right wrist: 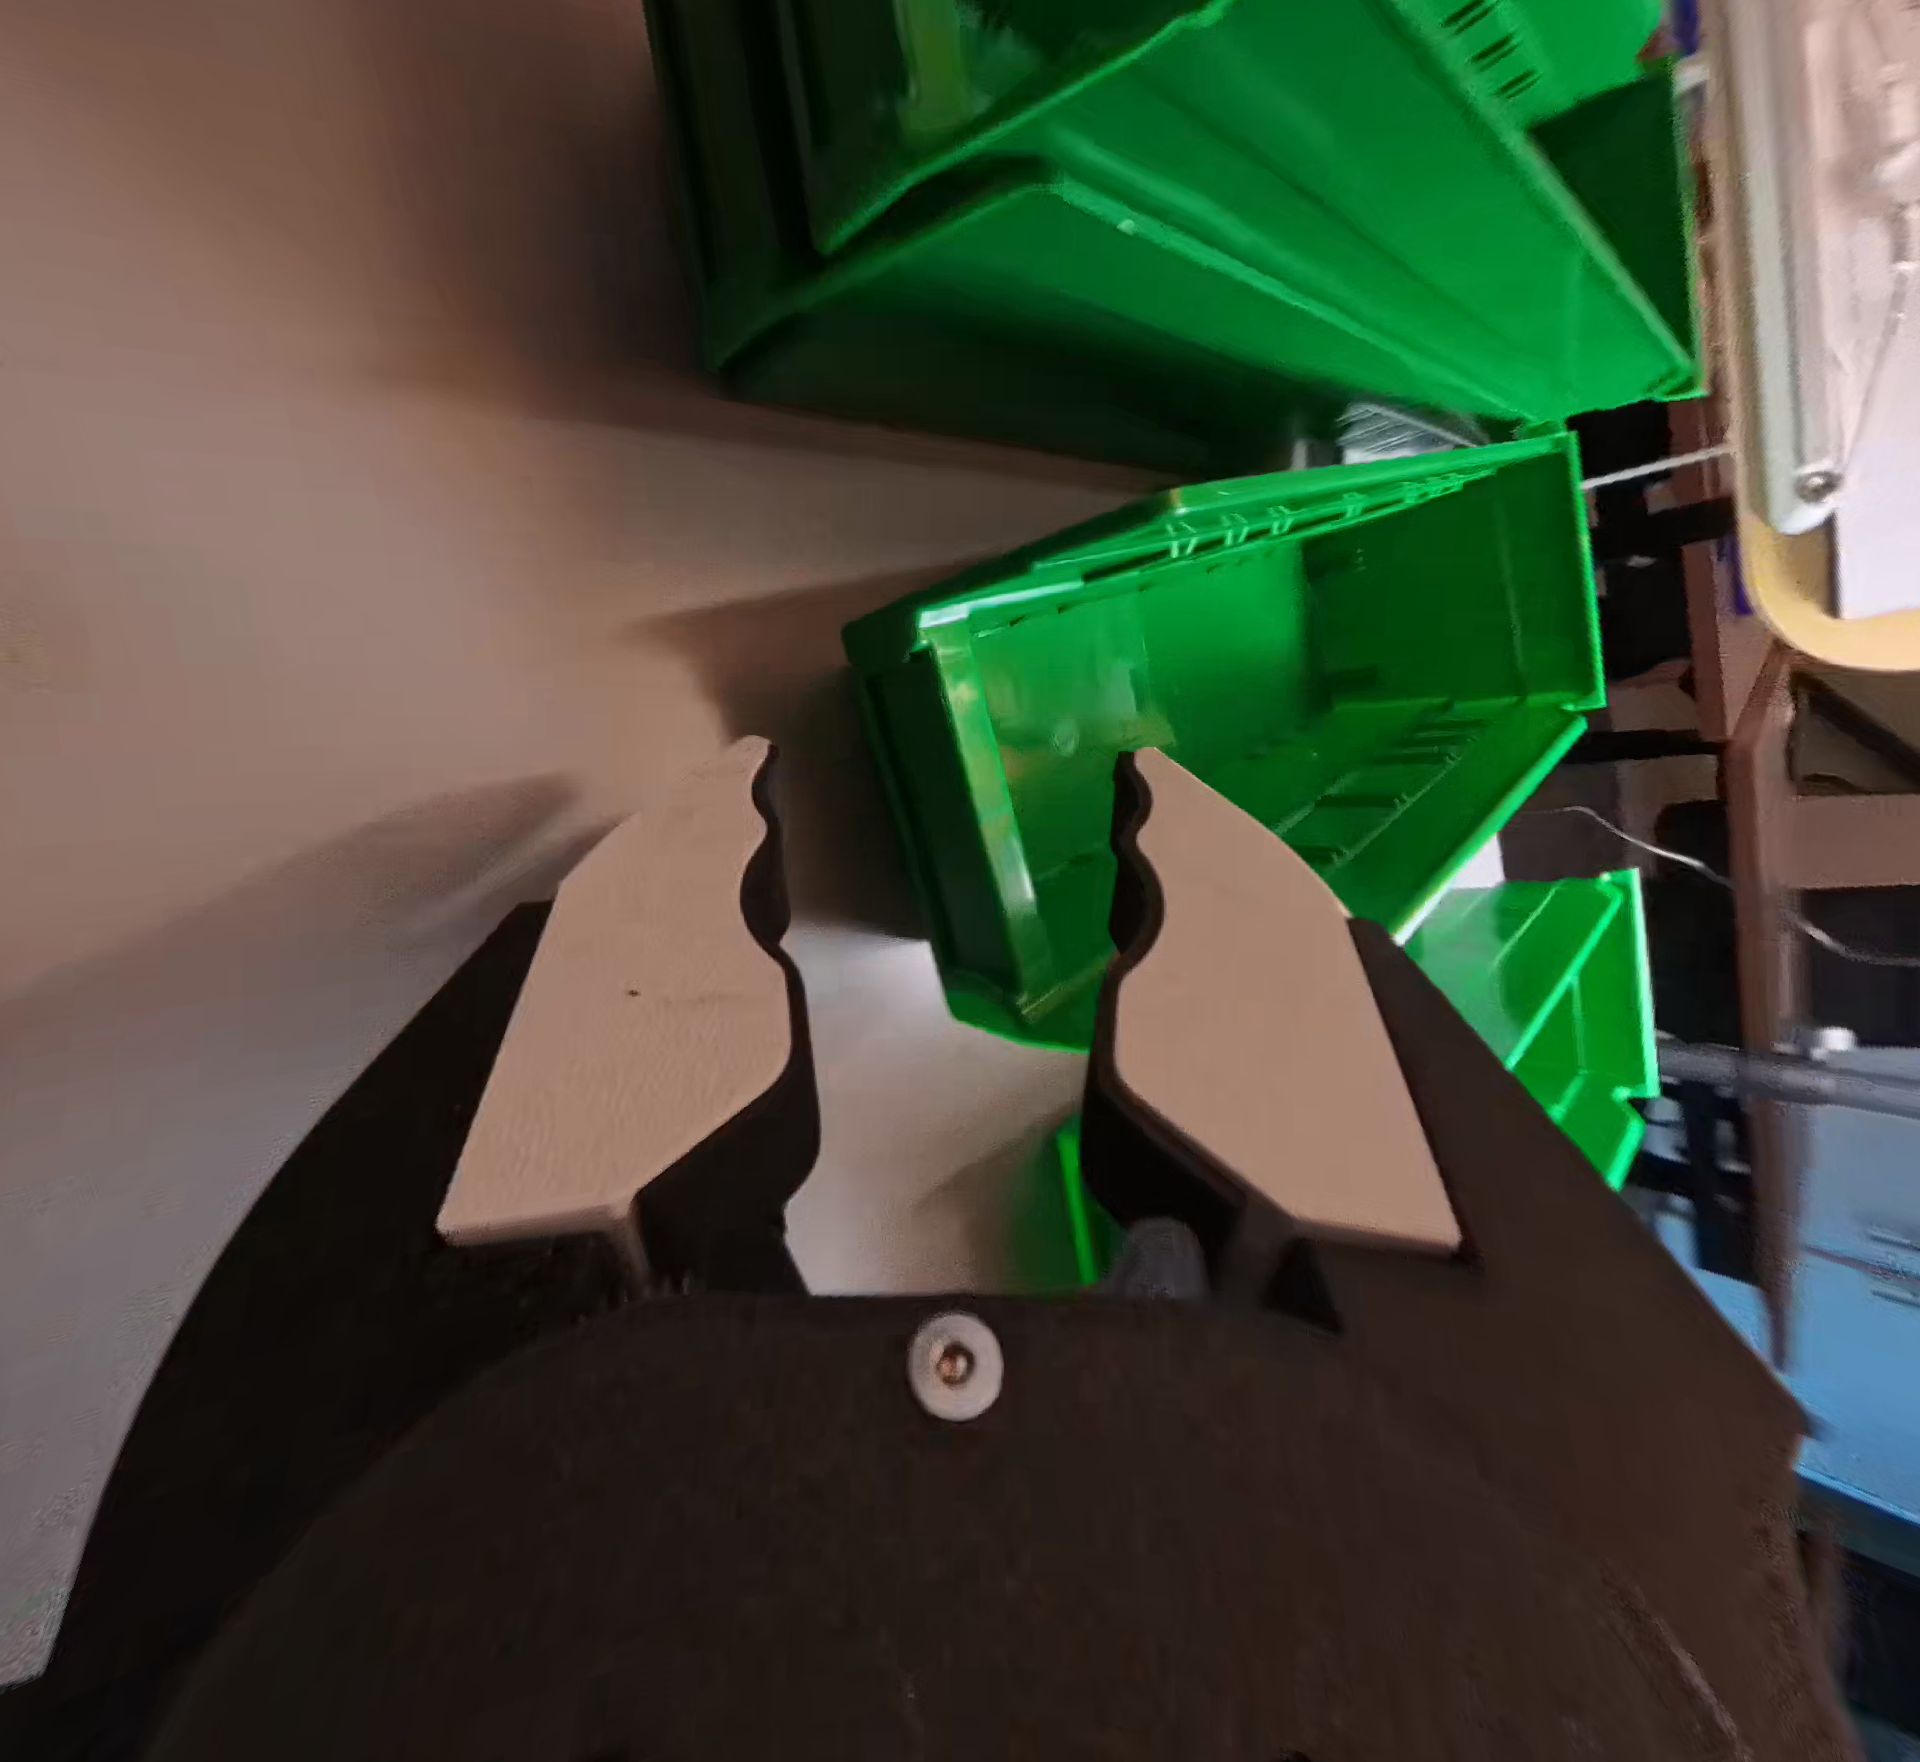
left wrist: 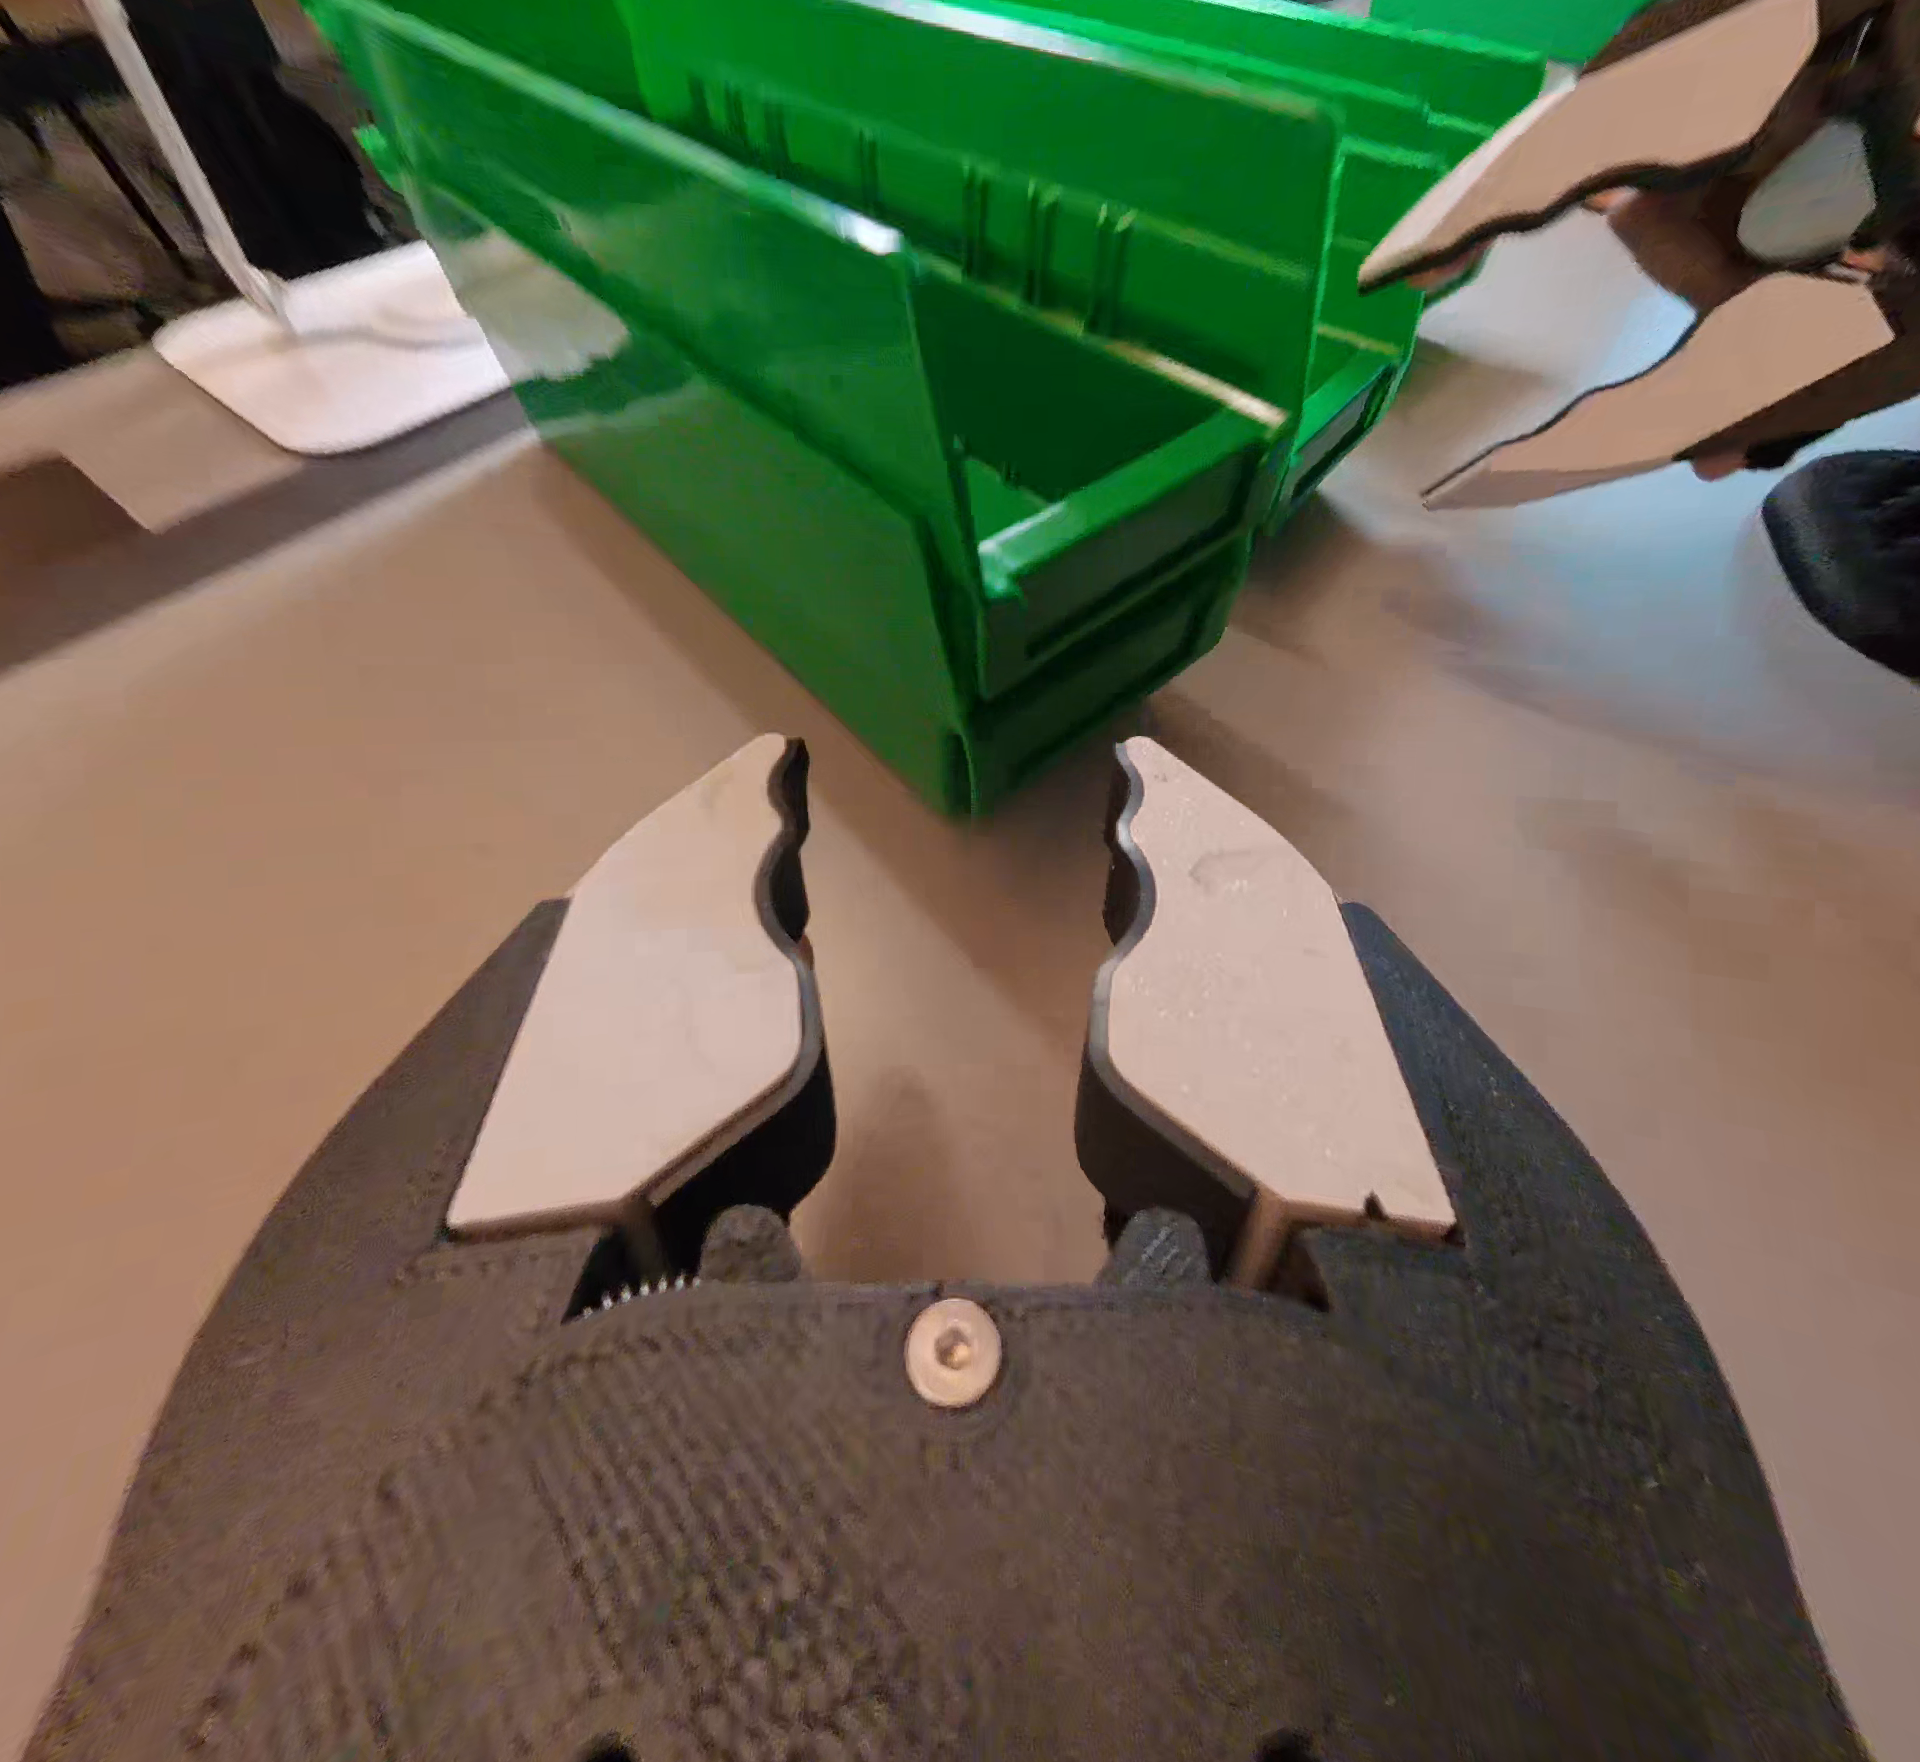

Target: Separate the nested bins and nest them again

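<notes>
Two green bins nested one in the other [left wrist: 790, 382] stand on the beige table [left wrist: 364, 829], open fronts toward me. My left gripper [left wrist: 956, 767] is open and empty, low over the table, just short of their near bottom corner. A second green stack [left wrist: 1382, 112] stands behind to the right. My right gripper [left wrist: 1392, 387] is open beside that stack's front. In the rolled right wrist view, the right gripper [right wrist: 945, 767] is open and empty at the front lip of a nested green stack [right wrist: 1299, 704]. Another stack [right wrist: 1195, 206] lies beyond it.
A white stand base [left wrist: 332, 351] sits on the table left of the bins. A black padded seat [left wrist: 1849, 559] shows past the table's right edge. A third green bin [right wrist: 1548, 1016] and cluttered shelving [right wrist: 1818, 258] lie behind the stacks. Left tips to right tips: about 20 cm.
</notes>
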`<state>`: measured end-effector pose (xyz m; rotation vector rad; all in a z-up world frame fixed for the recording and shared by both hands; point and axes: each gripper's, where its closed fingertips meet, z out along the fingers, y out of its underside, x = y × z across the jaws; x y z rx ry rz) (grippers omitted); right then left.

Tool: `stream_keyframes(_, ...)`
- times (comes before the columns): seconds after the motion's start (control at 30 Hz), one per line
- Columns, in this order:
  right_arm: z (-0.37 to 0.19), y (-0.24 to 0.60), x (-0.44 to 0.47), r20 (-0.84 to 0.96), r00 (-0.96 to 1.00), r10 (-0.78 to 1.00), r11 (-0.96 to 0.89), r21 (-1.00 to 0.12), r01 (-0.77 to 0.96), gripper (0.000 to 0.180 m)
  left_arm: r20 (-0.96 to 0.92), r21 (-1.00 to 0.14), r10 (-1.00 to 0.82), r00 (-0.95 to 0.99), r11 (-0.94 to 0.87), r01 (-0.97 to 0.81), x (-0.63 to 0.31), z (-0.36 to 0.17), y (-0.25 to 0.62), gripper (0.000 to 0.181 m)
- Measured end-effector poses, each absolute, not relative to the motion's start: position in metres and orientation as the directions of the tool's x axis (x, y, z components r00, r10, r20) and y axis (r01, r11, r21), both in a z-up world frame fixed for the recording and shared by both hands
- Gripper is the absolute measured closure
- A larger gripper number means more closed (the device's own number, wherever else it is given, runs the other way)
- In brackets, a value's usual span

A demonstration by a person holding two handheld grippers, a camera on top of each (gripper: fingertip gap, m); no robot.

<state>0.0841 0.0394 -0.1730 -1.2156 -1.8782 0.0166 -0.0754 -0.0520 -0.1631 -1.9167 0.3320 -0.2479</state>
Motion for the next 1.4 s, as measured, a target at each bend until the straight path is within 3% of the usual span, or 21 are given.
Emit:
stream_keyframes(0.17, -0.195, 0.062, 0.078, 0.677, -0.302, 0.671, 0.556, -0.189, 0.809, 0.120, 0.008, -0.896, -0.404, 0.915, -0.408, -0.173, -0.055, -0.191, -0.037, 0.139)
stream_keyframes(0.33, -0.207, 0.070, 0.079, 0.677, -0.374, 0.634, 0.578, -0.094, 0.810, 0.126, -0.058, -0.893, -0.457, 0.888, -0.374, -0.251, -0.037, -0.193, -0.033, 0.143)
stream_keyframes(0.5, -0.219, 0.076, 0.079, 0.682, -0.387, 0.621, 0.587, -0.077, 0.806, 0.150, 0.012, -0.922, -0.457, 0.889, -0.349, -0.167, -0.040, -0.177, -0.041, 0.146)
stream_keyframes(0.8, -0.184, 0.070, 0.089, 0.700, -0.323, 0.637, 0.568, -0.144, 0.810, 0.150, 0.004, -0.928, -0.522, 0.853, -0.319, -0.191, -0.015, -0.173, -0.043, 0.151)
stream_keyframes(1.2, -0.033, 0.038, 0.064, 0.811, -0.222, 0.541, 0.625, -0.211, 0.752, 0.150, 0.027, -0.940, -0.453, 0.891, -0.314, -0.131, -0.039, -0.162, -0.054, 0.144)
stream_keyframes(1.4, -0.026, 0.006, 0.012, 0.794, -0.200, 0.574, 0.615, -0.257, 0.745, 0.150, 0.013, -0.947, -0.424, 0.905, -0.296, -0.125, -0.045, -0.161, -0.060, 0.141)
